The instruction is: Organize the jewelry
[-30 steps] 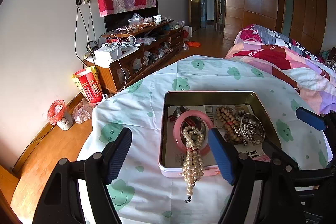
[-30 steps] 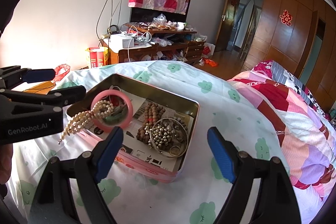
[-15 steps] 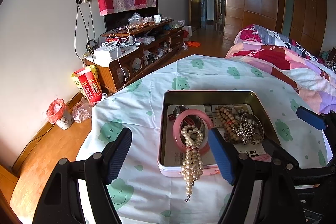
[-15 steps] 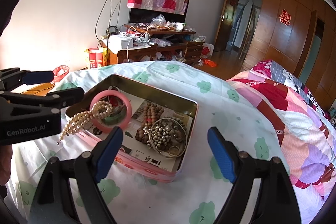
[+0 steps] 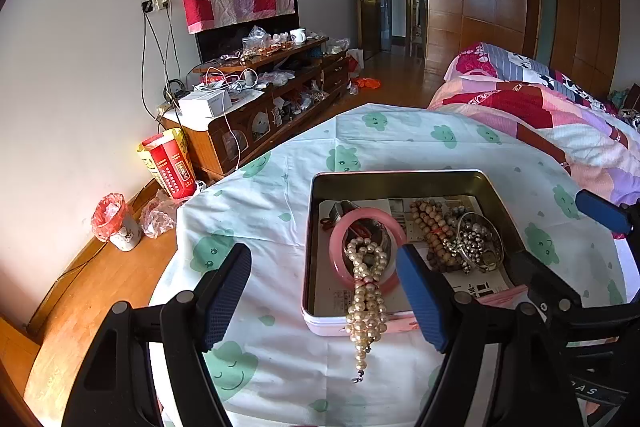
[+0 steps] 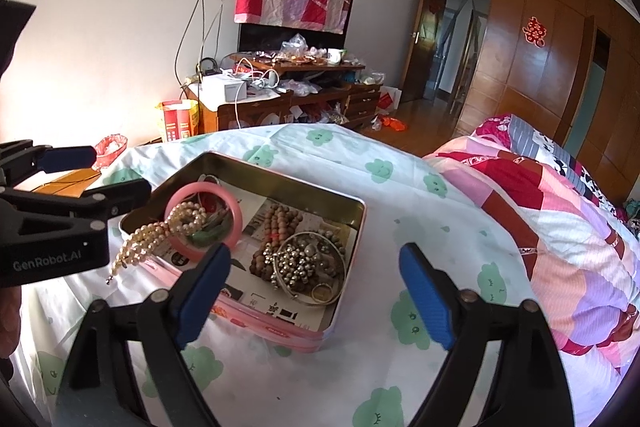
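My left gripper [image 5: 324, 291] wide, empty | my right gripper [image 6: 316, 291] wide, empty | pearl strand [image 5: 366, 301] draped over tin [image 5: 400, 177] rim, lower centre | pink bangle [image 5: 366, 247] inside tin

Left gripper [image 5: 324, 291]: black matte plastic frame, angular struts, round silver pivot screws, blue textured pads [image 5: 416, 297] on the jaws. Right gripper [image 6: 316, 291]: same build, black arms, silver screws, blue ribbed pads [image 6: 426, 301]. Grey "GenRobot.AI" lettering on the left gripper's black side body in the right wrist view.
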`<state>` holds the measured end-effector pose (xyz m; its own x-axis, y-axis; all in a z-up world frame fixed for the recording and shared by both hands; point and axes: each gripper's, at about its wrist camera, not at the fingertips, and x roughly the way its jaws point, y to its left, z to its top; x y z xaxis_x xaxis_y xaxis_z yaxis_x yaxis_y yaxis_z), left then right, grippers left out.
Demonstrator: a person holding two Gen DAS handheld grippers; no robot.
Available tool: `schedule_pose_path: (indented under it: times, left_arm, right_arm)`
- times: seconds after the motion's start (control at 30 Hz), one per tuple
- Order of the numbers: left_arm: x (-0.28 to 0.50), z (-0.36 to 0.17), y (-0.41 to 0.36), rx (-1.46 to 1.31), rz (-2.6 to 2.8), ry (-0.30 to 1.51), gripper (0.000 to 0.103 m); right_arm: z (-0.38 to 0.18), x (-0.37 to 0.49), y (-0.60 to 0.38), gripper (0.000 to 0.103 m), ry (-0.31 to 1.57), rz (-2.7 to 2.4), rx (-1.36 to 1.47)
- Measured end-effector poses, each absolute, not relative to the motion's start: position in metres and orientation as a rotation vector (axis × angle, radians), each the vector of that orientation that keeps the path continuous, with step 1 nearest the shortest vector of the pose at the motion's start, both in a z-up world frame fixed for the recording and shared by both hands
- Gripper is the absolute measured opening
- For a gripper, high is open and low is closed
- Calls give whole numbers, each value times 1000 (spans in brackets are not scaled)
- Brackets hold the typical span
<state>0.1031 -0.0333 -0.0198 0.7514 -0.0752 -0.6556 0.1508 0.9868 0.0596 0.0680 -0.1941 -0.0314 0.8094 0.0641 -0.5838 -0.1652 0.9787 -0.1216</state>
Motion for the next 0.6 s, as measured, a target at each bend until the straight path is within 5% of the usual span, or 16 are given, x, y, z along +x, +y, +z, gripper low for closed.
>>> schedule_pose_path:
  times: [0.6]
  left_arm:
    - [106,-22,-27,114,-97,671,75]
  right_arm:
    - [-41,69,-201,91,636,109,-165]
